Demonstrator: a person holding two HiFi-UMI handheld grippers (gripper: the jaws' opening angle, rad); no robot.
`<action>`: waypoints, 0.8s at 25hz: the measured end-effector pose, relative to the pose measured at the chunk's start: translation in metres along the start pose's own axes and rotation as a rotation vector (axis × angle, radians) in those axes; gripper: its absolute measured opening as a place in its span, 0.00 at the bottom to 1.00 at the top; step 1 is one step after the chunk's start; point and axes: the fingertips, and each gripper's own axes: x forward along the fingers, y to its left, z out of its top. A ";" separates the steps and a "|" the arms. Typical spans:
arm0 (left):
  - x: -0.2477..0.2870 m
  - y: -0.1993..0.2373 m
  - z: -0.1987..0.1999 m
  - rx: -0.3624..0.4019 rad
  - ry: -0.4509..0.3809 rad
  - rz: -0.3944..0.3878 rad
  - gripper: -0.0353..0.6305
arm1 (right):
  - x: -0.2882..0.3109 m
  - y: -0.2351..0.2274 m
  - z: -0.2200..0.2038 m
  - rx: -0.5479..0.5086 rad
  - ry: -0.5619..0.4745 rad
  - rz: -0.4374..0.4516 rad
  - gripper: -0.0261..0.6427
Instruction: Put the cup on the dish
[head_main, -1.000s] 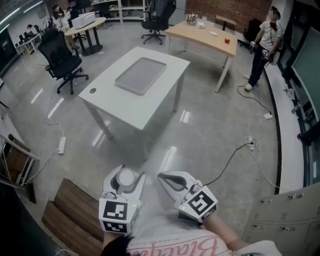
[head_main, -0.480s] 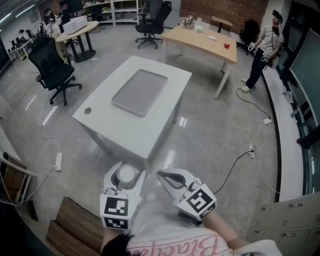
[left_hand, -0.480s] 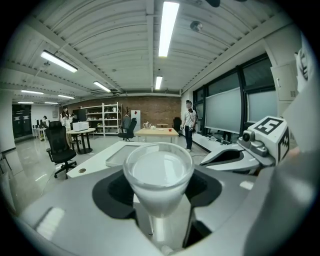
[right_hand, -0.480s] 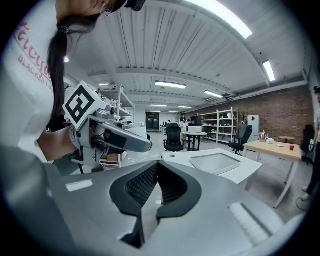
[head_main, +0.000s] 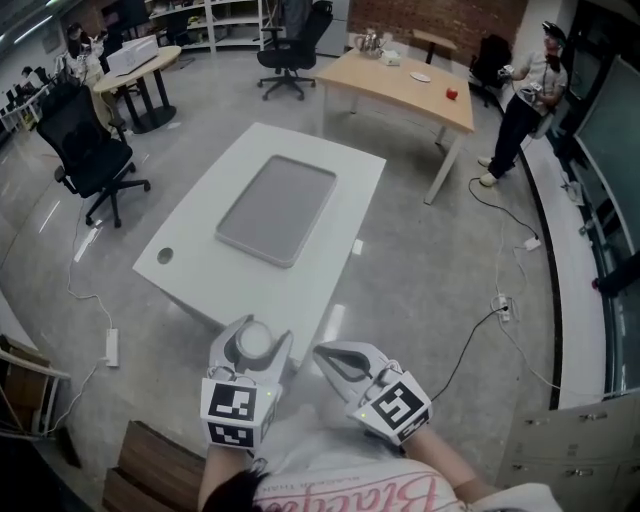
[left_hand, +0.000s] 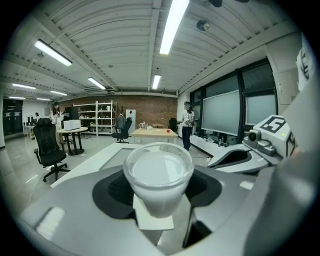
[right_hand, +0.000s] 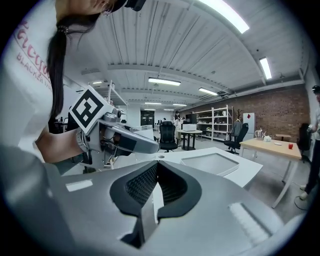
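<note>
gripping the cup (left_hand: 158, 172) by its lower wall, the left gripper (head_main: 250, 352) holds it upright. the right gripper (right_hand: 156, 172) is clenched on nothing. risk: the smooth, tapered wall may slip from the pads if the grip loosens or tilts. the cup is small, translucent white and seemingly empty, well apart from the dish (head_main: 277, 208) on the white table (head_main: 358, 170).

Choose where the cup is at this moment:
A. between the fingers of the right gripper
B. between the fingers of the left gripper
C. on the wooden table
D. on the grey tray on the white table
B: the left gripper view shows the cup sitting between the fingers of the left gripper, while the grey tray holds nothing.
</note>
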 end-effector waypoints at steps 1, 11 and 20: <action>0.007 0.002 0.000 -0.002 0.005 -0.006 0.44 | 0.001 -0.004 -0.002 0.010 0.008 -0.002 0.04; 0.092 0.028 0.011 -0.002 -0.016 0.001 0.44 | 0.035 -0.072 -0.012 0.063 0.050 0.023 0.04; 0.204 0.083 0.004 -0.080 0.004 0.090 0.44 | 0.086 -0.140 -0.003 0.036 0.097 0.084 0.04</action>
